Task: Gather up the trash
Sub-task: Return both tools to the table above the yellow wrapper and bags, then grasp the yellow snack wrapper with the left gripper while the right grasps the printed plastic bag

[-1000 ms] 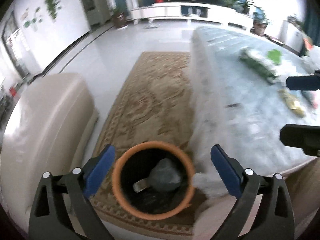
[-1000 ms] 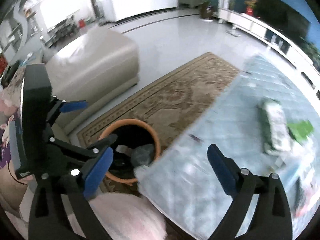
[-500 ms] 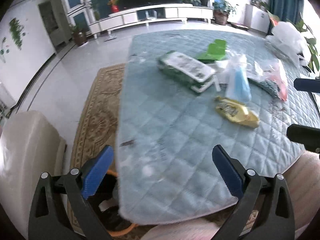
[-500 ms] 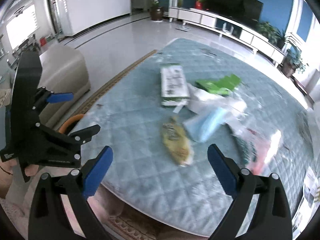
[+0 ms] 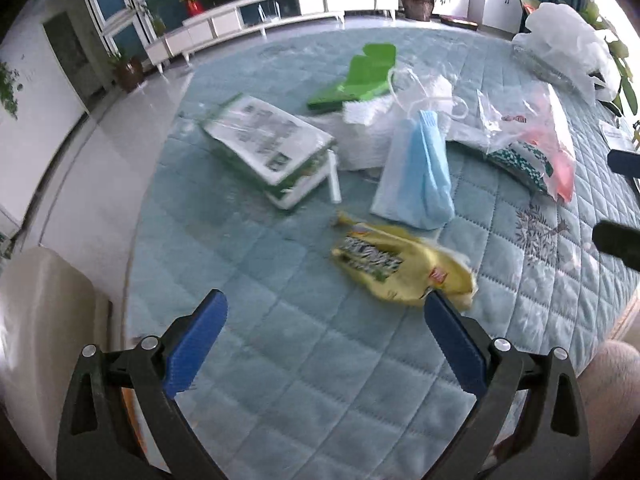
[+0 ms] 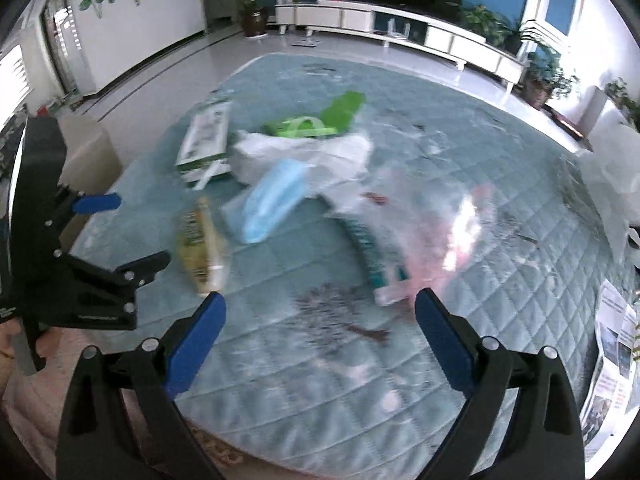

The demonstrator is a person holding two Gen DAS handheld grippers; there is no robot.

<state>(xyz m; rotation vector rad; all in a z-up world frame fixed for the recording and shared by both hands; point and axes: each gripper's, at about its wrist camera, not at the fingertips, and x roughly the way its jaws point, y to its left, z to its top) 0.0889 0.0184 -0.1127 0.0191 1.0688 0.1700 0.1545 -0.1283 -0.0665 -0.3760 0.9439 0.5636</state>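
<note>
I have both grippers over the near edge of the quilted table (image 5: 280, 360), and neither holds anything. My left gripper (image 5: 324, 344) is spread wide, with the yellow wrapper (image 5: 396, 268) just beyond its right finger. My right gripper (image 6: 320, 336) is spread wide too. The trash lies in a loose cluster mid-table: a clear bag (image 5: 420, 152) holding blue masks, a green-and-white box (image 5: 268, 144), and a clear bag with pink inside (image 5: 532, 140).
</note>
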